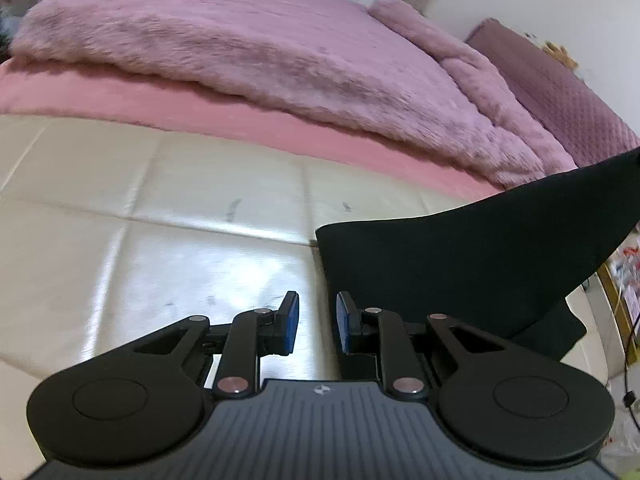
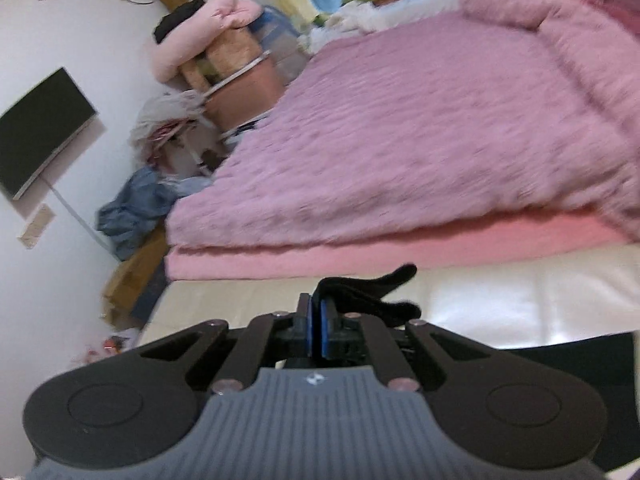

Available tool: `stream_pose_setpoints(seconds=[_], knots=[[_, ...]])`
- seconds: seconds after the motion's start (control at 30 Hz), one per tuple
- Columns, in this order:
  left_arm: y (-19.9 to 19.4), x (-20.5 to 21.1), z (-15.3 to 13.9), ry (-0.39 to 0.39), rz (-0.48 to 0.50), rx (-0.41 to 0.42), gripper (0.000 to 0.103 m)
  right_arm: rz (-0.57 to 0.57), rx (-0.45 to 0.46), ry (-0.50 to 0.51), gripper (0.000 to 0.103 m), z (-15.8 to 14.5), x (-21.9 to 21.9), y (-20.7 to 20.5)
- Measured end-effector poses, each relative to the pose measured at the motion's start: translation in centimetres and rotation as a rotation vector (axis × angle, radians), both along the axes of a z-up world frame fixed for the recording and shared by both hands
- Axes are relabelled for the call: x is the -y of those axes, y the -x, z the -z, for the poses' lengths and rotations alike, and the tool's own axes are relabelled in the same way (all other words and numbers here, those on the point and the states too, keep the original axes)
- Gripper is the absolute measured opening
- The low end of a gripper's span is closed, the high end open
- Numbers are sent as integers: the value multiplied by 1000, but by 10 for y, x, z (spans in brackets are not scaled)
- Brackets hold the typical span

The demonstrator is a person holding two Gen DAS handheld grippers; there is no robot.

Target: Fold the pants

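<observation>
Gripper, right (image 2: 316,320): my two blue pads are pressed together on a bunch of black cloth, an edge of the pants (image 2: 368,296); crumpled folds of it stick out just past and to the right of the tips. More of the same dark cloth lies low at the right edge of this view.

Gripper, left (image 1: 318,322): my fingers stand apart with a gap between the blue pads (image 1: 291,320); nothing is between them. The right pad sits over the edge of the cloth, the left pad over bare surface; whether either touches I cannot tell.

Pants, seen from the left gripper (image 1: 460,260): black, spread just ahead and to the right of the fingers, one part lying flat, another part raised and drawn up toward the far right.

Bench top (image 1: 160,220): cream, glossy, padded with stitched seams, under both grippers and under the pants.

Pink sheet (image 1: 240,120): a thin band just beyond the bench top, ahead of the left gripper.

Fluffy blanket (image 1: 260,52): mauve, long pile, lying on the sheet, farther ahead of both grippers.

Screen (image 2: 40,132): dark, flat, on the white wall far to the left of the right gripper.

Heap of clothes and boxes (image 2: 208,60): ahead and to the left of the right gripper, against the wall beside the blanket.
</observation>
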State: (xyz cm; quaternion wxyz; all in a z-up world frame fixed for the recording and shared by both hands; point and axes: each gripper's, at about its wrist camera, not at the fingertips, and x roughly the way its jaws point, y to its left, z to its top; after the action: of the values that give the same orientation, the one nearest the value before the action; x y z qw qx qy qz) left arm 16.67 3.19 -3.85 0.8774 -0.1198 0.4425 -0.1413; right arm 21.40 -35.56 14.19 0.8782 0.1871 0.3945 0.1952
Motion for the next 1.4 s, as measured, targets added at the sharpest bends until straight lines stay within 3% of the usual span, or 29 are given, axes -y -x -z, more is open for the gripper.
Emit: stream_pose_setpoints(seconds=[0.17, 0.33, 0.5, 0.63, 0.77, 0.9, 0.97, 1.03, 1.1, 1.17, 1.27, 1.4], knots=[[-10, 36, 6, -25, 69, -13, 21, 91, -26, 75, 0, -10, 56, 7], [-21, 66, 15, -57, 117, -31, 21, 183, -83, 140, 0, 11, 118, 12], [-40, 95, 31, -75, 146, -62, 21, 235, -238, 213, 0, 82, 160, 2], [-50, 119, 50, -141, 179, -90, 21, 276, -349, 252, 0, 145, 185, -2], [-54, 131, 68, -174, 194, -125, 21, 290, -414, 288, 0, 183, 202, -2], [-53, 132, 76, -190, 196, -128, 21, 284, -392, 287, 0, 183, 204, 3], [-53, 130, 76, -183, 189, -129, 21, 265, -296, 267, 0, 163, 195, 6], [-53, 127, 78, -172, 177, -128, 21, 224, -133, 218, 0, 133, 186, 16], [-53, 127, 78, -164, 167, -124, 21, 191, -49, 318, 0, 123, 173, 23], [-51, 127, 80, -157, 164, -115, 21, 204, -137, 467, 0, 152, 171, 17], [-50, 126, 80, -153, 155, -110, 21, 239, -249, 487, 0, 206, 185, 14], [-49, 126, 81, -157, 153, -106, 21, 264, -273, 498, 0, 230, 186, 18]])
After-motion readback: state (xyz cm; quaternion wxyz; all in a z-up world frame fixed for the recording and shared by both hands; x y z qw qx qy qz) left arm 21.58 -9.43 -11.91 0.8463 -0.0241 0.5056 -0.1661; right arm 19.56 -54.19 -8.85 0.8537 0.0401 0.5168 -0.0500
